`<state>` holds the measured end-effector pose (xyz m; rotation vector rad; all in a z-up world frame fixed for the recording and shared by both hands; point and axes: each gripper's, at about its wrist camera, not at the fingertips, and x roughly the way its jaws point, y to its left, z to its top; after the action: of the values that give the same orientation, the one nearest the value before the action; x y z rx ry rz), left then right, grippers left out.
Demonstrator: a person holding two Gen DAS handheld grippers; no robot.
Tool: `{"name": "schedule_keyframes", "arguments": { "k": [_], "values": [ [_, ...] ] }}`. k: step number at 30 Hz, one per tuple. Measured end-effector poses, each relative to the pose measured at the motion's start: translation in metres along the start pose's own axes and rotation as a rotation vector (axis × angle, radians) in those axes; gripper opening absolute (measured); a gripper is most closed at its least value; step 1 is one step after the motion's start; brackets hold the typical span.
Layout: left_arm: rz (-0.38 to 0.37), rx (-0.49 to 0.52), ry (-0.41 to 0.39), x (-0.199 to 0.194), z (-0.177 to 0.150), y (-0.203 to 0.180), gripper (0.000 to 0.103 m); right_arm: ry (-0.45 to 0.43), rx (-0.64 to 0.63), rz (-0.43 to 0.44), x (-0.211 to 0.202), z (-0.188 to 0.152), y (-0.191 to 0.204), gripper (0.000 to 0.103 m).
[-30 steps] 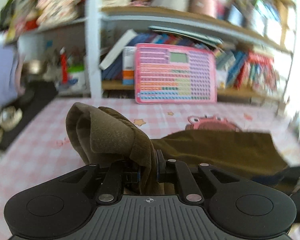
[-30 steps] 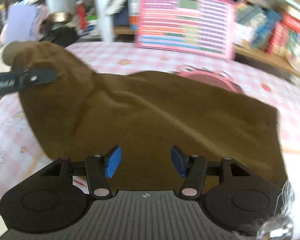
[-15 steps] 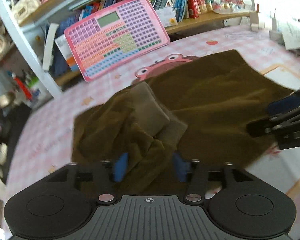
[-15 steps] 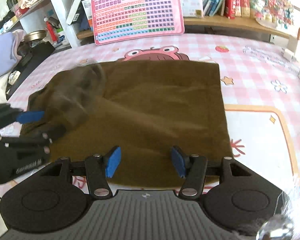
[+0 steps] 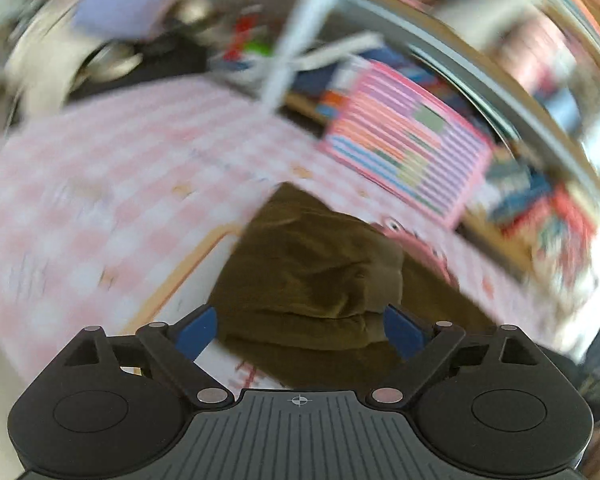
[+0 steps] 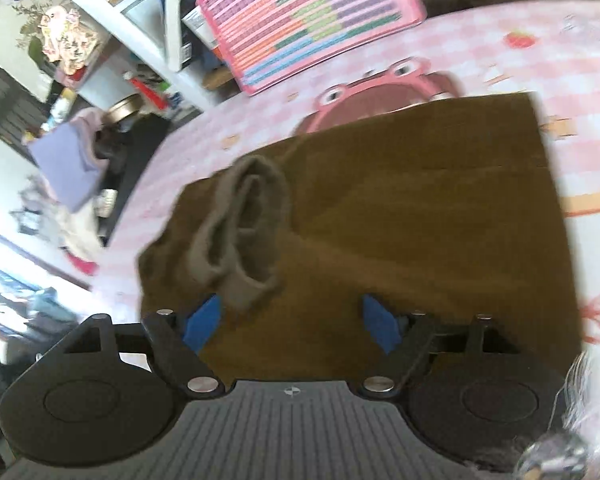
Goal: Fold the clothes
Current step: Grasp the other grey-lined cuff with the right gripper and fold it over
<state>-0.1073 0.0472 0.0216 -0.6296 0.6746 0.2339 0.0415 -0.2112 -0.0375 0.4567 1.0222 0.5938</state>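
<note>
An olive-brown garment lies spread on the pink checked tablecloth, with its ribbed cuff bunched on top at the left. In the blurred left wrist view the same garment lies folded over ahead of the fingers. My left gripper hangs above its near edge, jaws opening wide, with no pad pressing on the cloth. My right gripper hovers over the garment's near part, jaws opening too, blue pads clear of the fabric.
A pink toy keyboard leans against the bookshelf at the table's far edge. A lilac cloth and a metal bowl sit on a dark surface to the left. A frog print shows beyond the garment.
My left gripper let go of the bunched cuff, opened wide and rolled as it swung. The cuff dropped onto the spread garment. My right gripper's jaws widened and its view tilted.
</note>
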Motion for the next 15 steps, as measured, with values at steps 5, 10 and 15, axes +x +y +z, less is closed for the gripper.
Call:
{"name": "schedule_keyframes", "arguments": {
  "k": [5,10,15],
  "values": [
    [0.019,-0.063,0.007,-0.006,0.002,0.016,0.093,0.051,0.088,0.040,0.041,0.020,0.013,0.080],
    [0.037,-0.069,-0.010,-0.011,0.009,0.024,0.093,0.101,0.235,0.095,0.062,0.030,0.012,0.028],
    [0.008,-0.064,-0.011,-0.011,0.016,0.027,0.093,0.097,0.468,0.411,0.026,0.028,0.010,0.019]
  ]
}}
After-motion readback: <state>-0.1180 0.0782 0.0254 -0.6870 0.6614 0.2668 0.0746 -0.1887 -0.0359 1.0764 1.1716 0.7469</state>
